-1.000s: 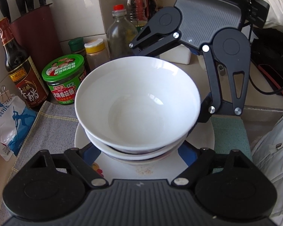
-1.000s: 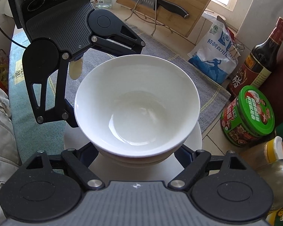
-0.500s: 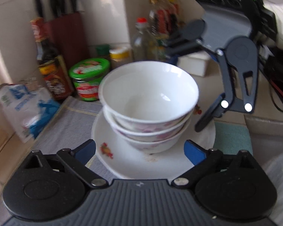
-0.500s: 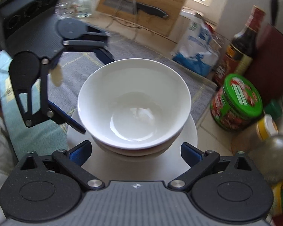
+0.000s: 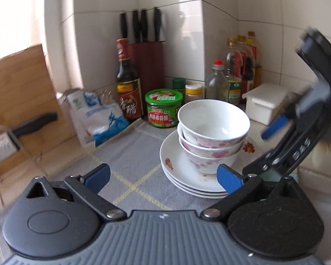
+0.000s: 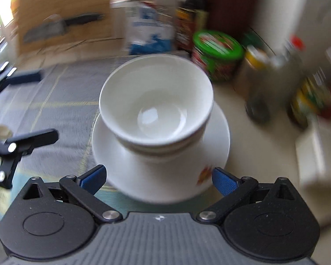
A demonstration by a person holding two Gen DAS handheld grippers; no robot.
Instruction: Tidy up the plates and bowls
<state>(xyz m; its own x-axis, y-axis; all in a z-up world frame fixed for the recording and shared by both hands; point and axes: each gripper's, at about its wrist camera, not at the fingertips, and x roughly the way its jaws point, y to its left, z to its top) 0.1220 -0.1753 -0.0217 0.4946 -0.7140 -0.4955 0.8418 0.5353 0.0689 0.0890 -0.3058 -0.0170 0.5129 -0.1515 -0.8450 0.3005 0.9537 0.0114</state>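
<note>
Three white bowls with pink flowers [image 5: 213,130] stand nested on a stack of three white plates [image 5: 183,172] on a grey cloth. The bowls [image 6: 155,108] and plates [image 6: 218,145] also show in the right wrist view, blurred. My left gripper [image 5: 163,175] is open and empty, pulled back to the left of the stack. My right gripper [image 6: 157,180] is open and empty, just in front of the plates' near rim; its body shows at the right of the left wrist view [image 5: 306,132].
Behind the stack stand a green-lidded jar [image 5: 164,108], a dark sauce bottle [image 5: 129,88], a knife block [image 5: 147,64], oil bottles [image 5: 240,75] and a white box [image 5: 264,102]. A blue-white bag [image 5: 97,117] and a wooden cutting board [image 5: 17,92] with a knife are at the left.
Both grippers have let go of the bowl stack and drawn back from it. The bowls now rest on the plates. Both views are blurred by motion.
</note>
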